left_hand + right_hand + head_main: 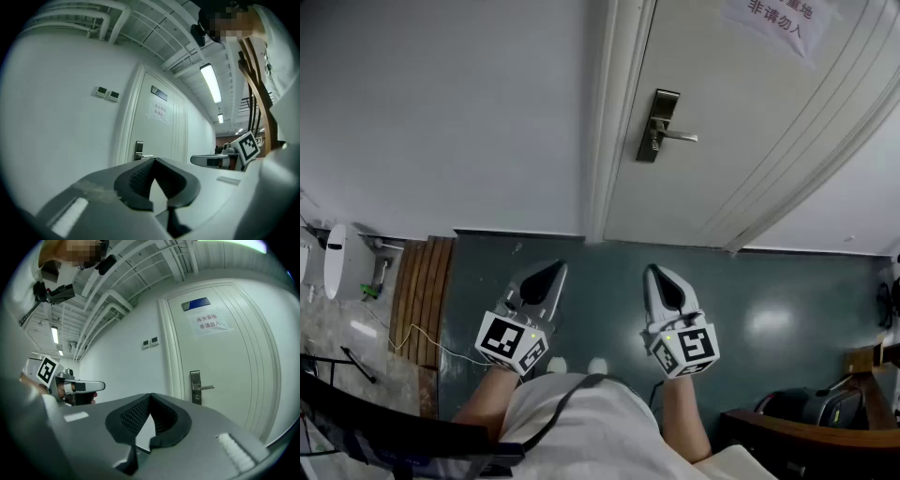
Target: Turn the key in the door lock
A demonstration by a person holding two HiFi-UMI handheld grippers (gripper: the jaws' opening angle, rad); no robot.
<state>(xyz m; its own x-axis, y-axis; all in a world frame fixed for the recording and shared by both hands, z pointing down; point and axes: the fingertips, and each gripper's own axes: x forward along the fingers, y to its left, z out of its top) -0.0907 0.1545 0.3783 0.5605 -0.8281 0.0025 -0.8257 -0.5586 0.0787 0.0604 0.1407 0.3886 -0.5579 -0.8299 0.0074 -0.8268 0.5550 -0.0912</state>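
Head view: left gripper (549, 274) and right gripper (662, 279) held level, well short of the door lock (659, 125), jaws clenched on nothing, which looks like staging before the reach

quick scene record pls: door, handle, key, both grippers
door: white, looks closed, paper notice on it
handle: metal lever on a lock plate, untouched
key: none can be made out
left gripper: shut, empty, well short of the door
right gripper: shut, empty, well short of the door
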